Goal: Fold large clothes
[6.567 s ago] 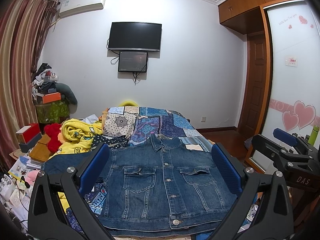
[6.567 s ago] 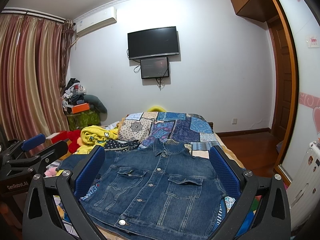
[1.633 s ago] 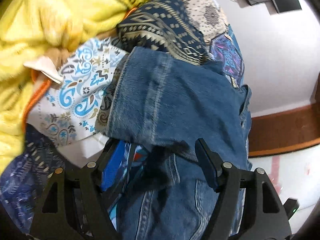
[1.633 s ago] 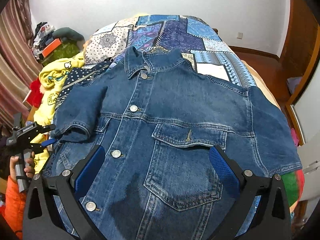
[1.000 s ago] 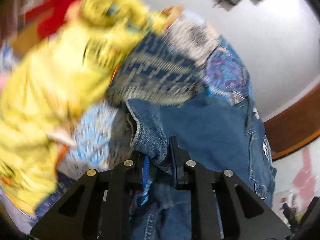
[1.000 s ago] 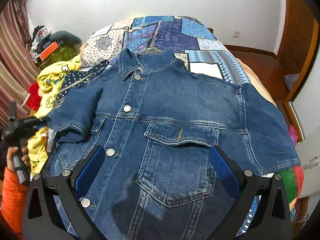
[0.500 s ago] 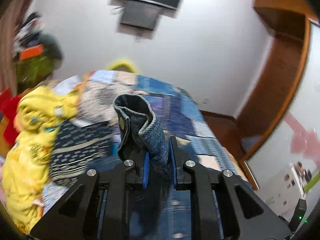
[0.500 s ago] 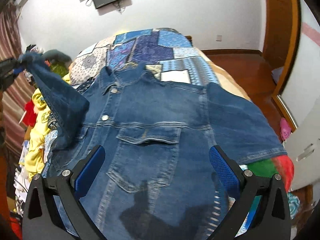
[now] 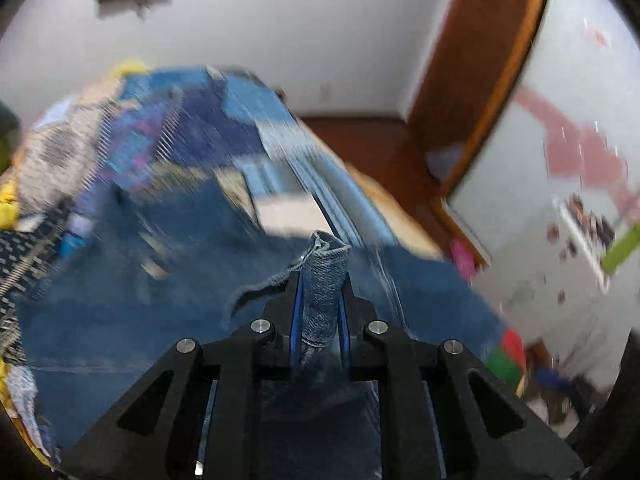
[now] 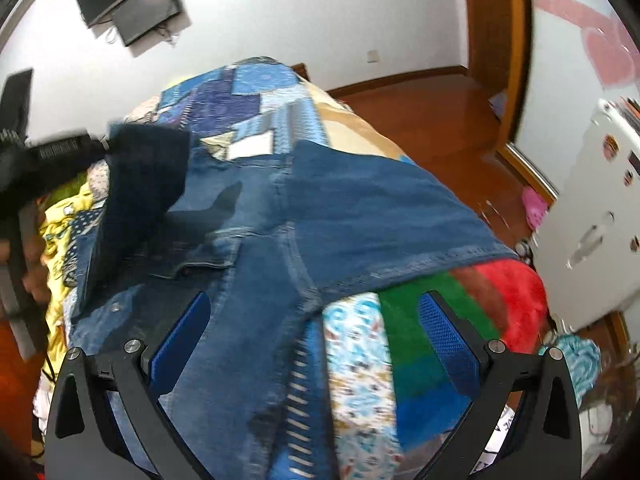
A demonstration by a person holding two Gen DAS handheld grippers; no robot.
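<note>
A blue denim jacket [image 10: 352,216] lies front up on the bed. My left gripper [image 9: 319,280] is shut on the cuff of its left sleeve [image 9: 322,280] and holds it lifted over the jacket's chest [image 9: 120,320]. In the right wrist view that sleeve [image 10: 136,184] hangs dark from the left gripper [image 10: 96,142] at the left. My right gripper [image 10: 314,332] is open and empty, above the jacket's right side seam, near the spread right sleeve [image 10: 400,224].
A patchwork quilt [image 10: 248,92] covers the bed. Yellow clothes [image 10: 60,216] lie at the left; red and green fabric [image 10: 480,300] hangs at the bed's right edge. A white appliance [image 10: 592,208] and wooden floor [image 10: 432,104] are to the right.
My left gripper closed on the left sleeve cuff, lifted it and carried it rightward over the jacket. My right gripper shifted right toward the right sleeve, staying open.
</note>
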